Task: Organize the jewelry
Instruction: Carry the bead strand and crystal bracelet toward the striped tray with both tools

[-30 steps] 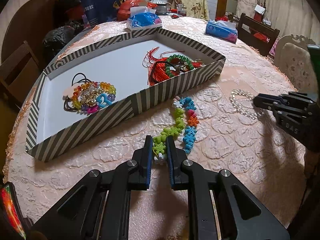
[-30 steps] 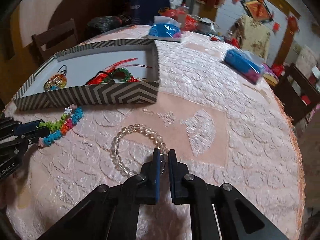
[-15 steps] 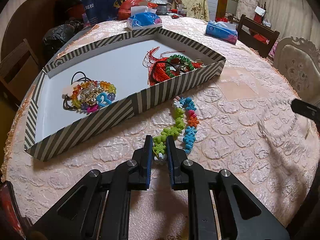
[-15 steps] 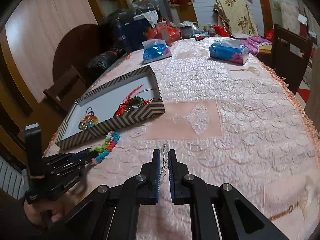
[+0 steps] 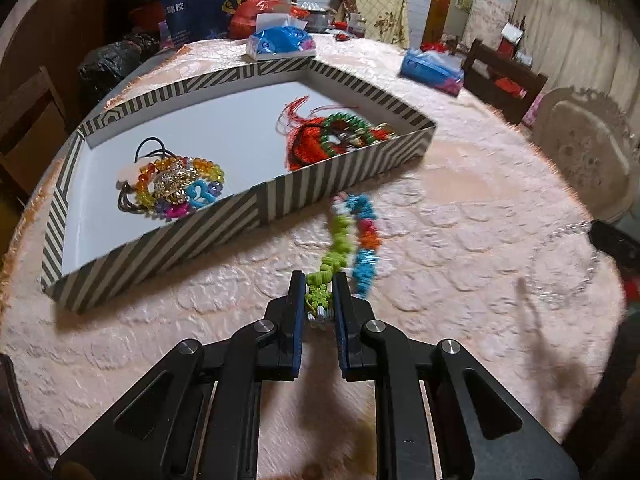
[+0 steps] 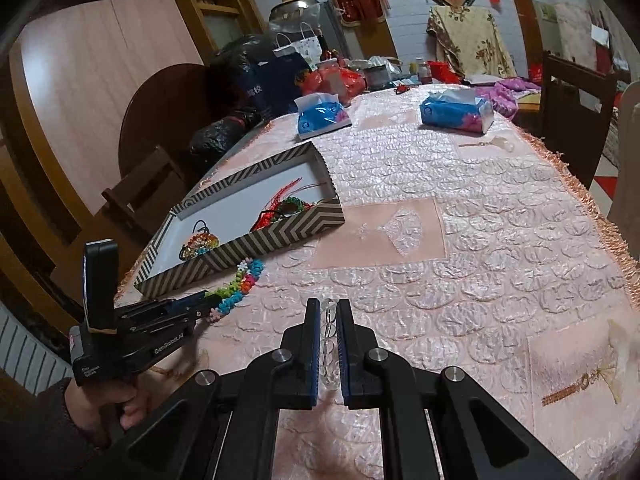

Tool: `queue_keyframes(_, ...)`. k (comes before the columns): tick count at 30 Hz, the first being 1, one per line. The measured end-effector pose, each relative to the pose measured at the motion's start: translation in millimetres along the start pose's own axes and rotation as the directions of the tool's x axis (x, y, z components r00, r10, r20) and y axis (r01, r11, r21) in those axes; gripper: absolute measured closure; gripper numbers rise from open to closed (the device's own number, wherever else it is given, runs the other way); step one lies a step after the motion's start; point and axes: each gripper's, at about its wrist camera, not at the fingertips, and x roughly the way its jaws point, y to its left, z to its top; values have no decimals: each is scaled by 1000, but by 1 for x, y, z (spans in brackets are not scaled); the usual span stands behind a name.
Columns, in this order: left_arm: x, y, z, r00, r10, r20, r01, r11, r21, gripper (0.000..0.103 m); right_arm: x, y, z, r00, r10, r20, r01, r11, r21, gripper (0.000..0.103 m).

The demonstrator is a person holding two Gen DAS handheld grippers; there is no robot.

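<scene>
Pink tablecloth [image 5: 460, 280]: embossed cloth, satin sheen, fringed edge. Striped tray [image 5: 248, 216]: matt cardboard, smooth white floor. Clear bead bracelet [image 6: 329, 344]: glassy, glossy. Flower bracelet [image 5: 344, 240]: matt plastic beads. Far tissue packs [image 6: 456, 114]: glossy plastic wrap. Left chair [image 6: 152, 188]: dark wood.

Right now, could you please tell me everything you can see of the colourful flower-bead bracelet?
The flower-bead bracelet is a loop of small plastic-looking flower beads in green, blue, orange, pink and white. Its near end is pinched in the left tongs; the rest trails out in two strands over the pink tablecloth toward the striped box, ending just short of its wall. It looks slightly blurred.
</scene>
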Motion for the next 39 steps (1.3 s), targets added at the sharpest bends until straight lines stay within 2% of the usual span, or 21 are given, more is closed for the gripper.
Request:
queue_keyframes(7, -41, -22, 9, 996, -46, 78, 42, 998, 54, 91, -8, 3, -3, 1000, -1, 6, 1, 1000, -2, 96)
queue_keyframes(10, -52, -23, 10, 995, -49, 82, 45, 998, 52, 91, -11, 5, -3, 1000, -7, 7, 7, 1000, 0, 96)
queue_keyframes(19, -82, -18, 16, 997, 37, 66, -39, 999, 17, 91, -19, 11, 0, 999, -31, -10, 31, 999, -10, 96)
queue_keyframes(24, -91, -15, 21, 996, 71, 52, -71, 997, -1, 91, -26, 20, 9, 999, -32, -12, 31, 998, -57, 96)
queue_keyframes(39, -81, 6, 36, 992, 117, 37, -115, 992, -43, 91, -20, 19, 39, 998, -66, -17, 64, 993, -100, 96)
